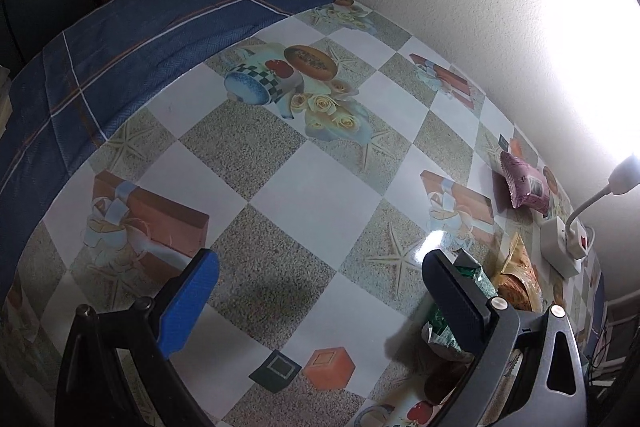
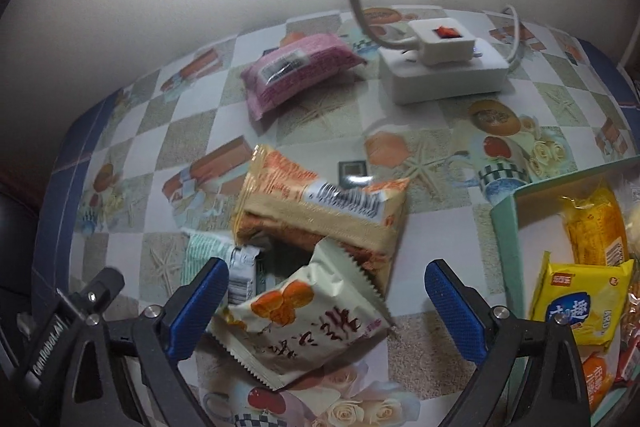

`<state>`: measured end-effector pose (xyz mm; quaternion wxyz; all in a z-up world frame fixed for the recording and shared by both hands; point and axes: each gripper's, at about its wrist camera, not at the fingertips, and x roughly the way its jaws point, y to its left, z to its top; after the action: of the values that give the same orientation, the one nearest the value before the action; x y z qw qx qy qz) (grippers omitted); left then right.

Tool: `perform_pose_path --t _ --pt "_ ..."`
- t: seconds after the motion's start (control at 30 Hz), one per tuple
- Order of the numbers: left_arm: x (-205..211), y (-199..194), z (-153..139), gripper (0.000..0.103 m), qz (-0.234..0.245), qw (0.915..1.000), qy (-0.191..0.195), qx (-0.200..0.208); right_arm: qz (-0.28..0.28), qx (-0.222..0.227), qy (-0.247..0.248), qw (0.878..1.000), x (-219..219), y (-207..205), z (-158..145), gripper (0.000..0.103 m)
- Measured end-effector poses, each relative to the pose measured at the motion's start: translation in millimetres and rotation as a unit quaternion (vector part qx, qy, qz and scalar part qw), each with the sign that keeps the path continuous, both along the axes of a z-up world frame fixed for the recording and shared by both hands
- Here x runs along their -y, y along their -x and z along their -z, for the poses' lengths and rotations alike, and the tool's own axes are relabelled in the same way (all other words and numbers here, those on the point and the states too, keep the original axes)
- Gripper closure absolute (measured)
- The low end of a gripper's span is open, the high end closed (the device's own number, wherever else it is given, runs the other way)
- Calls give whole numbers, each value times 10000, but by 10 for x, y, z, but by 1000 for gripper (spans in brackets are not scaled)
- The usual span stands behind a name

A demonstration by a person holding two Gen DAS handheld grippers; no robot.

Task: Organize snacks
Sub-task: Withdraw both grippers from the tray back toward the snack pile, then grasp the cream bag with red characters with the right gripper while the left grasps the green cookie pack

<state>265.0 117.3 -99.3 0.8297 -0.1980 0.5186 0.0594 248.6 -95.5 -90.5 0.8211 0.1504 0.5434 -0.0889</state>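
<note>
Checkered tablecloth (image 1: 316,203), left tool (image 1: 320,291) gaping (empty), right tool (image 2: 326,301) spread over cream packet (image 2: 304,327).

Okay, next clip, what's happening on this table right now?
A person is sorting snack packets into a green box that already holds several yellow ones. The right tool is open, its fingers either side of a cream packet lying loose on the tablecloth. The left tool is open and empty. A tan packet and a pink packet remain outside the box.
</note>
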Motion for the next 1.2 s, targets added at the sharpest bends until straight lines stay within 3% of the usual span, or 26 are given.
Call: perform_pose_path --t 0.23,0.37,0.73,0.87,1.1,1.2 --pt "94 -36 30 2 227 9996 180 -64 -426 -85 267 9987 -76 197 49 10" --pt "227 -70 9 2 518 9979 380 -32 -458 -193 194 9986 -28 283 59 25" --pt "665 -137 -87 2 1290 9908 362 164 -615 -240 160 9977 -145 291 137 26" --pt "724 -127 -60 2 1411 9892 368 135 -577 -166 122 9981 -78 349 113 40" --pt "885 -106 8 2 1679 9849 393 124 -608 -164 43 9980 66 449 75 44" --pt "981 -90 22 7 1842 9825 252 88 -648 -172 -33 9977 115 457 46 44"
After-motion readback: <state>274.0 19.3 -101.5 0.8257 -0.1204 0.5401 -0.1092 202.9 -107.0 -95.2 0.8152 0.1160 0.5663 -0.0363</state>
